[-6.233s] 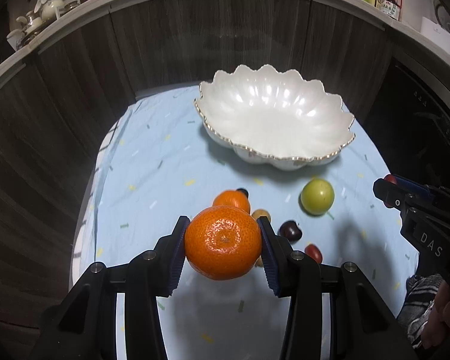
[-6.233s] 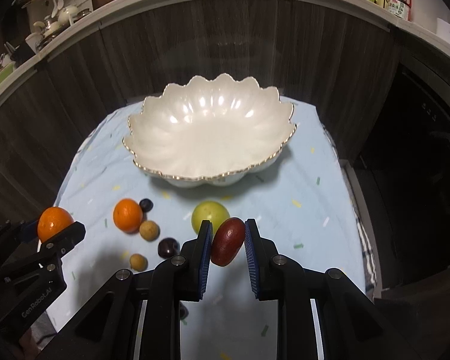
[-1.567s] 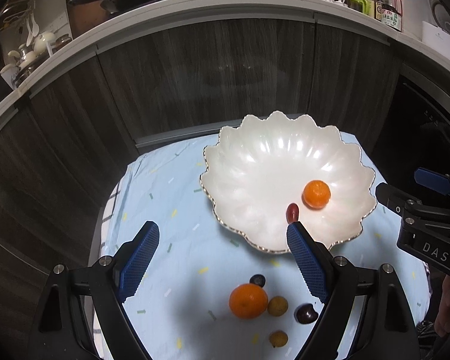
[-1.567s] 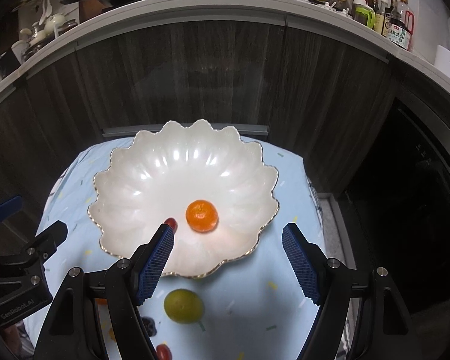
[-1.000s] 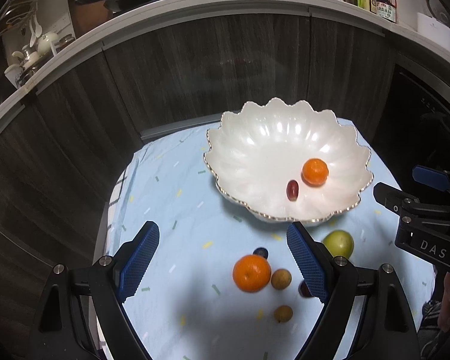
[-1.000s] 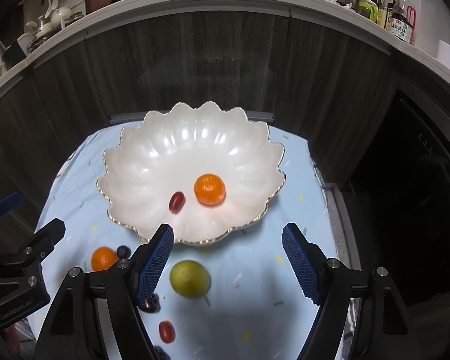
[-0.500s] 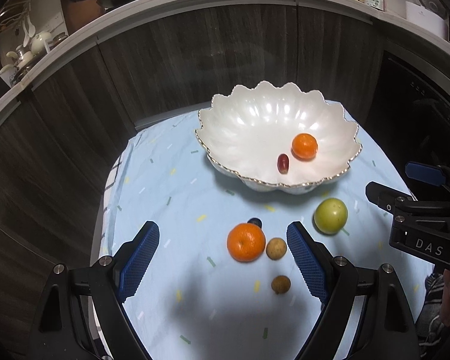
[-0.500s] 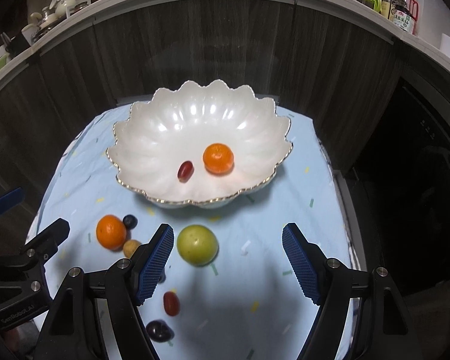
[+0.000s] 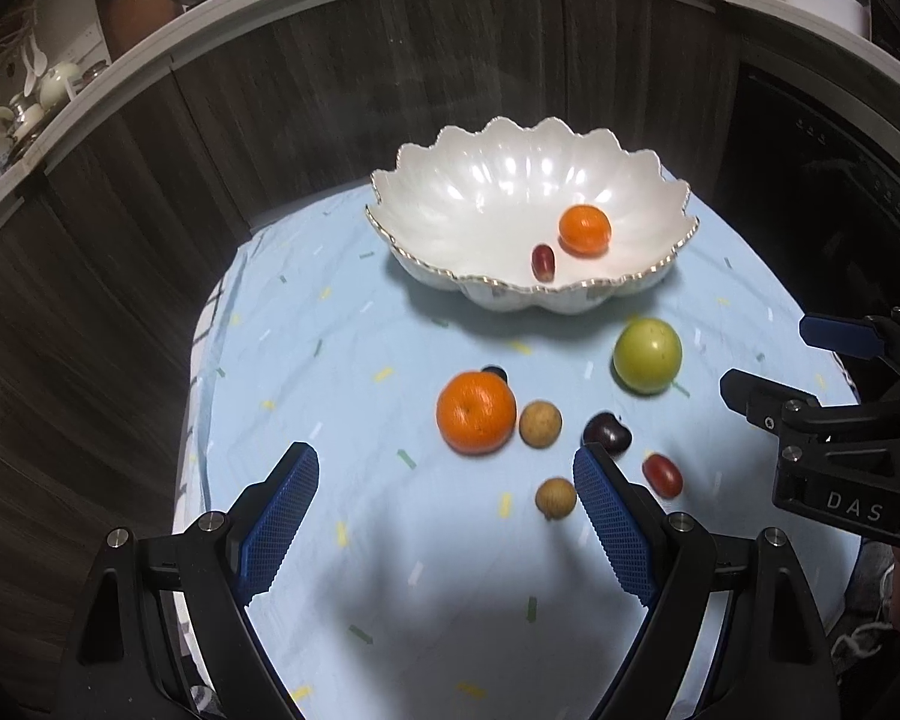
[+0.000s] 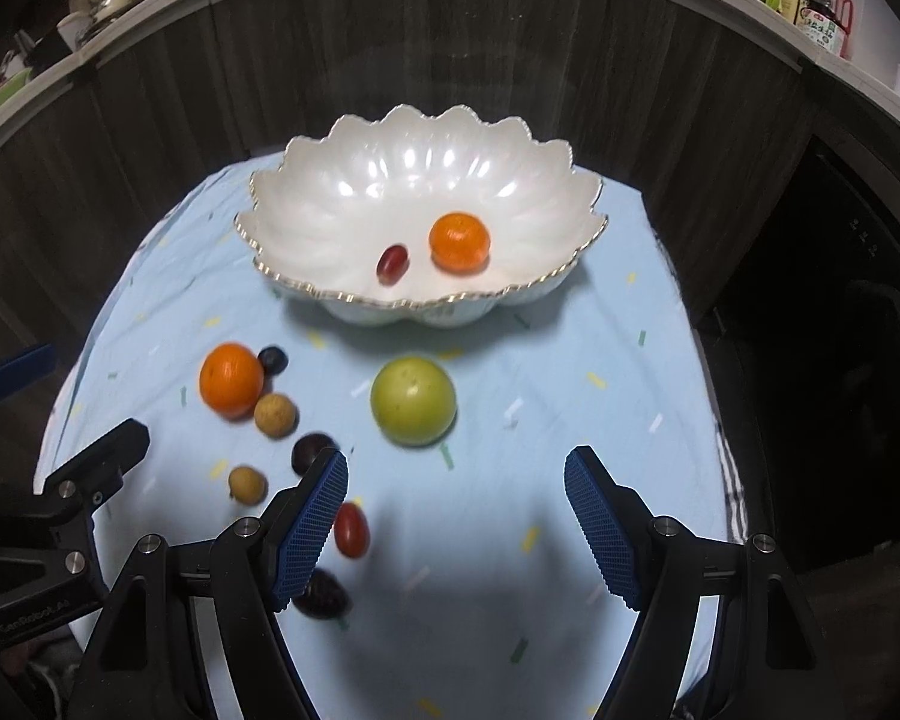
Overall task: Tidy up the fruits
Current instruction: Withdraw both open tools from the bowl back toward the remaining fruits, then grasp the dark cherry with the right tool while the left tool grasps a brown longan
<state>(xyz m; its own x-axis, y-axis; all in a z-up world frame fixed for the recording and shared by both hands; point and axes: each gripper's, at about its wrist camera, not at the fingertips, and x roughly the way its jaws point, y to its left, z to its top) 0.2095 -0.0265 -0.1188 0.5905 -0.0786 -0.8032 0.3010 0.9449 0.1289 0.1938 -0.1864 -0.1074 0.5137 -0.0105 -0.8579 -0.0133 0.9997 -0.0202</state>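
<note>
Bench: a surface covered by a light blue cloth (image 9: 306,360) with small coloured flecks, backed by dark wood-grain panels.
Bowl: a white scalloped bowl (image 9: 480,192) with a gilt rim is set toward the far edge of the bench.
In the bowl: a small mandarin (image 9: 584,230) and, just beside it on its near left, a red grape tomato (image 9: 542,261).
On the cloth: a larger mandarin (image 9: 476,411) lies near the middle, with a dark blueberry (image 9: 495,372) touching its far side and a tan longan (image 9: 540,423) just beside its right.
Green fruit: a round green fruit (image 10: 413,400) is seen in front of the bowl, apart from the other pieces.
Near edge: a dark cherry (image 9: 607,432), a second longan (image 9: 555,498), a second red tomato (image 10: 351,530) and a dark oblong fruit (image 10: 323,595) lie toward the near side.
Left gripper (image 9: 447,516): held wide over the cloth, with nothing between its blue pads.
Right gripper (image 10: 456,522): held wide and empty; the green fruit lies just beyond the gap.
</note>
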